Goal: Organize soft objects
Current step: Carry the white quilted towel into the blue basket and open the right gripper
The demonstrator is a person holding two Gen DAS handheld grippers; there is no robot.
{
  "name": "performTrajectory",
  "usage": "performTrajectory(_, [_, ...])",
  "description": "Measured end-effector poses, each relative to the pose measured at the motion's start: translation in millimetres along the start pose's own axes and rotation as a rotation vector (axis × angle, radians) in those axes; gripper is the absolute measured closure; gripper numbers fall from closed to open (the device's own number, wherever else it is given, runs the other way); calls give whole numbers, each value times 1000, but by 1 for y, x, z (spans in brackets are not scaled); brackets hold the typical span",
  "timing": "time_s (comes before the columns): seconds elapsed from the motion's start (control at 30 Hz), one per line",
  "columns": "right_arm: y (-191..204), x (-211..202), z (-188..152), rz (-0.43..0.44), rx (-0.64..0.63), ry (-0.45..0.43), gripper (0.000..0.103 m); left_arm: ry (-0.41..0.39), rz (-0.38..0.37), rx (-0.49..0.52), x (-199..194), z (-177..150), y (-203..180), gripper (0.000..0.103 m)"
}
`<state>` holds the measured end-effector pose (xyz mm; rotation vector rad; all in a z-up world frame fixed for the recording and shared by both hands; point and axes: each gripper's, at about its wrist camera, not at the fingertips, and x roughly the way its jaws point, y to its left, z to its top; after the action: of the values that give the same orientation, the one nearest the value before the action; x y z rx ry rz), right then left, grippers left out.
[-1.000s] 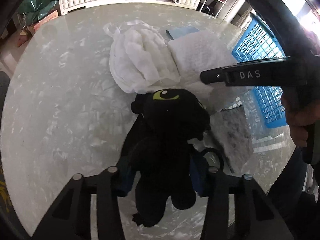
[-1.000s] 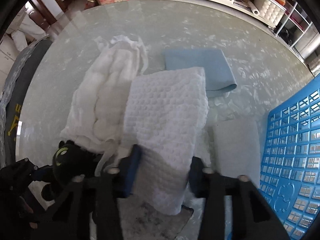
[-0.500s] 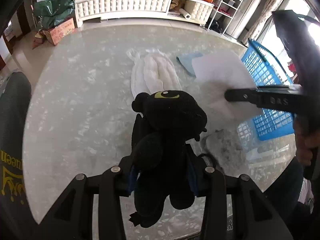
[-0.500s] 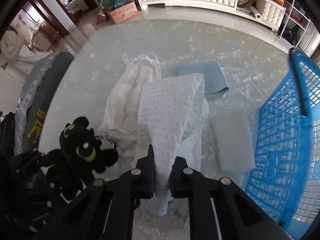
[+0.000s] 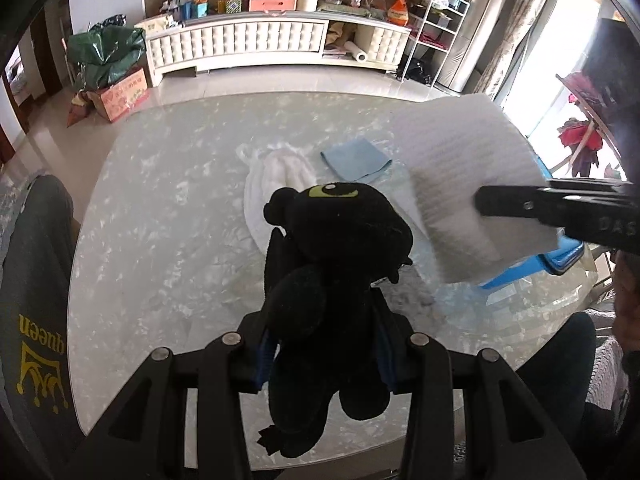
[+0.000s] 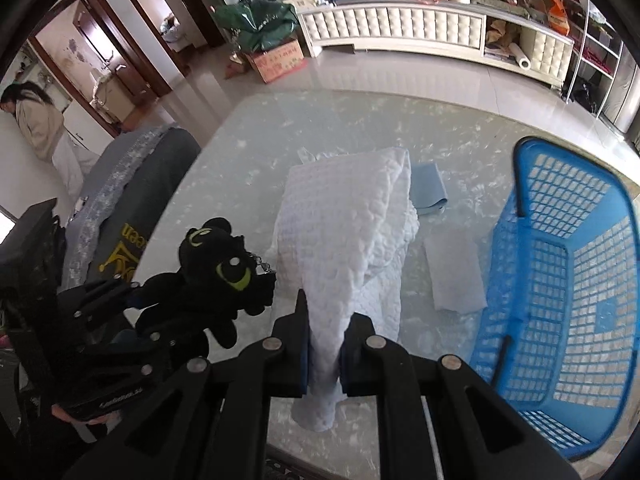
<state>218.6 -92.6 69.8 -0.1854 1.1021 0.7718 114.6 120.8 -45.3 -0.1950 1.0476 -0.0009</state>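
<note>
In the left wrist view, the left gripper (image 5: 322, 344) is closed on a black plush toy (image 5: 332, 264) and squeezes its soft body between the two blue pads. The toy hangs up off the glass table (image 5: 160, 208), with its head pointing away and its green eye on top. Under it on the table lie a fluffy white cloth (image 5: 276, 184) and a light blue cloth (image 5: 356, 159). On the right, the other gripper holds up a white waffle towel (image 5: 468, 176). The toy is fat and squishy, so it could slip out of the pads if the hand shakes, and then it would drop back onto the table. In the right wrist view, the right gripper (image 6: 324, 350) is pinched tight on a fold of the white waffle towel (image 6: 348, 232). Its jaws have just been closing, with the towel between them. Most of the towel hangs loose in front, and I think its far end may be touching the table. The blue basket (image 6: 572, 264) stands on the right with nothing in it that I can see. A small pale cloth (image 6: 456, 268) lies flat just beside the basket. The long loose end of the towel could drag over that cloth, or catch on the basket rim and hang outside. The two hands are near each other, so they could bump.
</note>
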Motion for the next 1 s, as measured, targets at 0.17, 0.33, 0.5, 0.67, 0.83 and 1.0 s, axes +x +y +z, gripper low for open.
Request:
performTrajectory(0.17, [-22,-33,-13,-9,4,-49,93,-18,0,15,-9,-1,-10,64])
performTrajectory(0.33, [-35,-23,-19,-91,31,-86,93,-18,0,20,-7,0,-17,64])
performTrajectory(0.5, [-58,-22,-25,-142,65,-98,93,-5,-7,28,-1,-1,-23,64])
performTrajectory(0.67, [-80,-34,-27,-205,78,-93,93,5,-9,33,2,-2,-27,64])
performTrajectory(0.83, [-93,-9,-20,-215,66,-25,93,12,-9,32,3,-2,-28,64])
performTrajectory(1.0, [-112,40,-19,-197,76,87,93,19,-2,26,3,-5,-26,64])
